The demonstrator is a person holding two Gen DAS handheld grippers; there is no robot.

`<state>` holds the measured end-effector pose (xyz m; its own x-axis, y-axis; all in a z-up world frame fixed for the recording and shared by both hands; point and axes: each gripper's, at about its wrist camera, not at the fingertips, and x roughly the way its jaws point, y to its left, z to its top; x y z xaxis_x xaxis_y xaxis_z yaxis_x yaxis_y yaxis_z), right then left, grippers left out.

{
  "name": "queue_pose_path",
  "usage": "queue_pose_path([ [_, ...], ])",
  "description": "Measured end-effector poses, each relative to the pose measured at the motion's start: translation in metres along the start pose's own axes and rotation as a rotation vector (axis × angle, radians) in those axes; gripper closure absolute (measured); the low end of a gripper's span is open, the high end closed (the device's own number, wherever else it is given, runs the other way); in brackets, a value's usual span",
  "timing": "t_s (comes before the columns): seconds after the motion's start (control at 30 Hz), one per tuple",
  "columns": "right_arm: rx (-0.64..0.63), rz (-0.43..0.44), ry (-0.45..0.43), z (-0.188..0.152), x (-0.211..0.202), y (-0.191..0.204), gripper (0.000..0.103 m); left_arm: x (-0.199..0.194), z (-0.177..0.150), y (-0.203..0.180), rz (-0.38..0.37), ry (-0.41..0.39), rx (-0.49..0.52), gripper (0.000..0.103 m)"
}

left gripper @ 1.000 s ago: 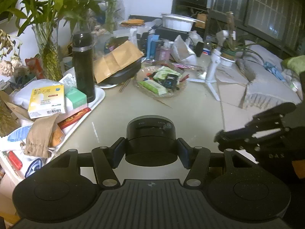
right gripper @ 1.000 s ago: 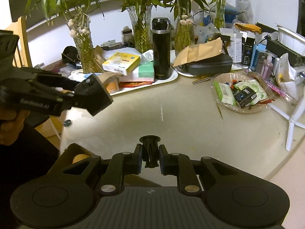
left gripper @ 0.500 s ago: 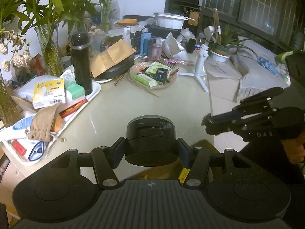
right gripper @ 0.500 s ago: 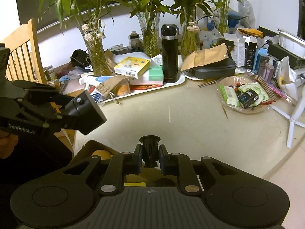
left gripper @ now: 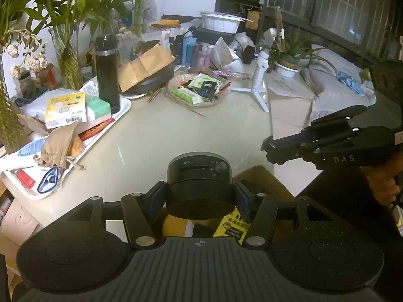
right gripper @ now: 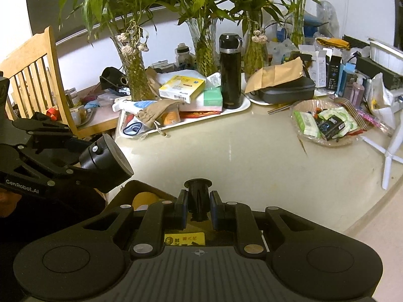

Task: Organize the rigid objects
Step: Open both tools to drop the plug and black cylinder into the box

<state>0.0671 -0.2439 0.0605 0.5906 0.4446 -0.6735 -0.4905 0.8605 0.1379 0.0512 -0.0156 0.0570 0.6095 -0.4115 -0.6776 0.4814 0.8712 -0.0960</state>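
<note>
Two grippers are held over the near edge of a cluttered table (left gripper: 156, 136), each with something in its jaws. Left wrist view: the left gripper (left gripper: 199, 193) is clamped on a squat black cylinder (left gripper: 199, 178) with an ON/OFF slider on its upper section; both pads press its sides. Beneath it sits an open cardboard box (left gripper: 262, 178), showing a yellow roll (left gripper: 176, 226) and a yellow printed pack (left gripper: 234, 226). The right gripper (left gripper: 272, 148) shows at the right edge, its handle in a hand (left gripper: 382, 183). Right wrist view: the right gripper (right gripper: 198, 207) has its jaws closed together on a slim black stem with a flared top (right gripper: 198, 196), above the same box (right gripper: 131, 188). The left gripper's cylinder (right gripper: 108, 161) hangs at the left, near the box. Further back stand a white tray (right gripper: 241, 107), a black flask (right gripper: 229, 70) upright on it, and a glass dish (right gripper: 327, 142) of small packets.
</note>
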Motion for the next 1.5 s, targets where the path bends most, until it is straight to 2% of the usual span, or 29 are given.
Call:
queue_pose_path([
  [0.27,0.010,0.032,0.022,-0.002,0.014,0.009,0.083,-0.004,-0.009,0.000,-0.006,0.008,-0.013,0.047],
  [0.47,-0.008,0.071,0.052,0.003,0.041,0.023,0.081,-0.009,-0.016,0.002,-0.002,0.015,-0.021,0.047],
  [0.5,-0.017,0.059,0.042,0.003,0.043,0.026,0.067,-0.009,-0.017,0.002,-0.002,0.017,-0.023,0.047],
  [0.53,-0.022,0.046,0.034,0.005,0.045,0.027,0.047,-0.010,-0.019,0.002,-0.001,0.018,-0.024,0.047],
  [0.67,-0.017,0.039,0.009,0.006,0.042,0.026,0.026,-0.013,-0.023,0.002,-0.002,0.025,-0.025,0.047],
  [0.73,-0.030,0.006,0.000,0.004,0.038,0.024,0.007,-0.013,-0.025,0.001,-0.002,0.032,-0.018,0.047],
  [0.8,-0.043,-0.035,-0.005,0.001,0.035,0.023,0.000,-0.011,-0.027,-0.001,-0.002,0.041,-0.007,0.047],
  [0.9,-0.034,-0.068,0.005,-0.004,0.031,0.017,0.000,-0.008,-0.032,-0.006,-0.013,0.057,0.001,0.047],
  [1.23,-0.015,-0.100,0.006,-0.026,0.013,0.006,0.000,0.010,-0.045,-0.016,-0.044,0.119,0.029,0.047],
  [1.5,0.020,-0.112,0.021,-0.040,0.005,-0.002,0.000,0.014,-0.046,-0.018,-0.052,0.129,0.033,0.047],
])
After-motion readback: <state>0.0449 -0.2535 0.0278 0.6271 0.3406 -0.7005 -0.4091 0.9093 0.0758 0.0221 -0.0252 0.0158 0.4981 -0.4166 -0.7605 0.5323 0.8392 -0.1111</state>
